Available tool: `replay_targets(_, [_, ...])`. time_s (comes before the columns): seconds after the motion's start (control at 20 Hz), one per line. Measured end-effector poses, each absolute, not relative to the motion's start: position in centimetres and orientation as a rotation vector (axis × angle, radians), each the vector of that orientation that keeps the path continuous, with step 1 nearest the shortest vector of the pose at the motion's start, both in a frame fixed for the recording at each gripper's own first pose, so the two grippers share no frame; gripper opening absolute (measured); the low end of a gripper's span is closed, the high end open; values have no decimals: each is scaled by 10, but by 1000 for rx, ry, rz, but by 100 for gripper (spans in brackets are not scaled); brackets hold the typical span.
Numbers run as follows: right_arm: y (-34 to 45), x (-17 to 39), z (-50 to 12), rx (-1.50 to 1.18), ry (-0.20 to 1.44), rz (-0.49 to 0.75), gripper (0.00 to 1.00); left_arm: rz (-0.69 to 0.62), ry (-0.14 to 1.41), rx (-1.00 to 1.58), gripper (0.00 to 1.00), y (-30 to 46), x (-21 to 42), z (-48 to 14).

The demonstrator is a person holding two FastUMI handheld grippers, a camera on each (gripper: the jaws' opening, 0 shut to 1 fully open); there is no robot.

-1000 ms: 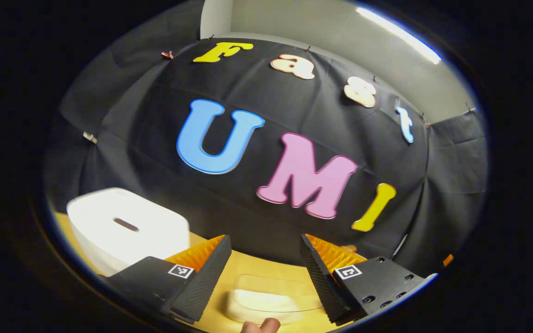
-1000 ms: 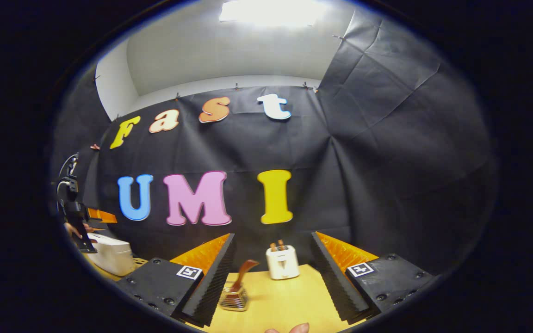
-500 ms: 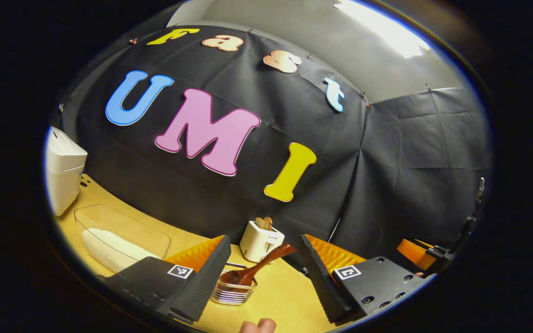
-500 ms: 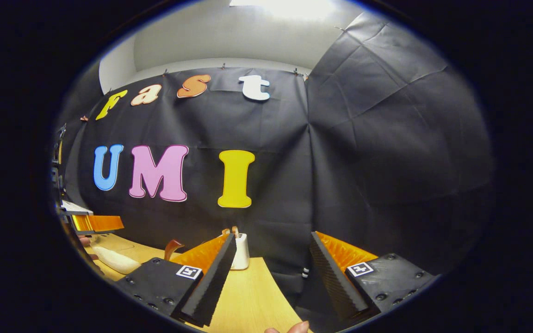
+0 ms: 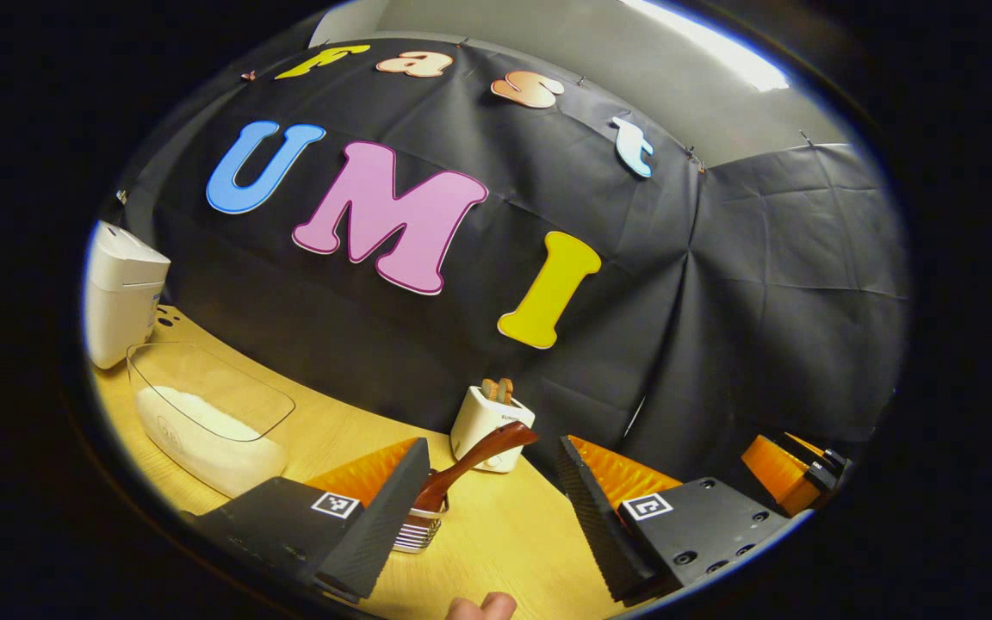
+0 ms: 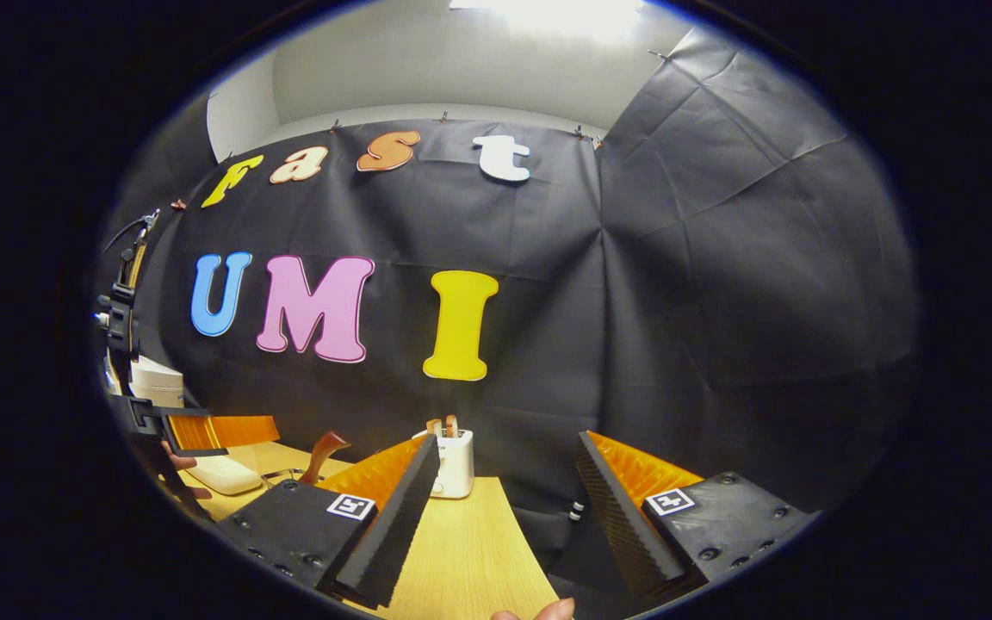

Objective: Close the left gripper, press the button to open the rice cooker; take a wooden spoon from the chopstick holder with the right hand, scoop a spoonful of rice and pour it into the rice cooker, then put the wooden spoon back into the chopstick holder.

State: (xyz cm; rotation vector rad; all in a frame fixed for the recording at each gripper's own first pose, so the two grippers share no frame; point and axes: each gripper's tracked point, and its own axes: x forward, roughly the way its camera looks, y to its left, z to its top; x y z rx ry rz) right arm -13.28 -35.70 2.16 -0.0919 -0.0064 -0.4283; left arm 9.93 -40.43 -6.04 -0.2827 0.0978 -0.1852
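Hovering above the surface [image 5: 509, 551] with the left claw [image 5: 491, 469] spread wide, gripping nothing; same over on the right claw [image 6: 506, 465], fingers apart and bare. Looking past the left fingers at the wooden spoon [image 5: 477, 455], standing bowl-down in the chopstick holder [image 5: 417, 532], handle leaning toward the toaster [image 5: 486, 424]. Off to the far side, seeing the rice cooker [image 5: 121, 288] with its lid apparently down, and just beside it the clear tub of rice [image 5: 203, 418]. Hard to call the stage: could be a spoon waiting to be lifted, could be one already dropped back. Either way, best to hold both claws steady and high, stay clear of that leaning handle, avoid nudging the light holder or the tub wall, and keep the two claws well apart from each other.
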Motion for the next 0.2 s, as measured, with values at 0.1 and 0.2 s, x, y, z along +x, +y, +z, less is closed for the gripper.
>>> replay_targets(0.1, [-356,-131,20,-84,-5,-424,98,-178,94,-267,95,-402,98,-59])
replay_targets(0.2, [-355,-131,18,-85,0,-423,98,-175,95,-256,95,-401,97,-60])
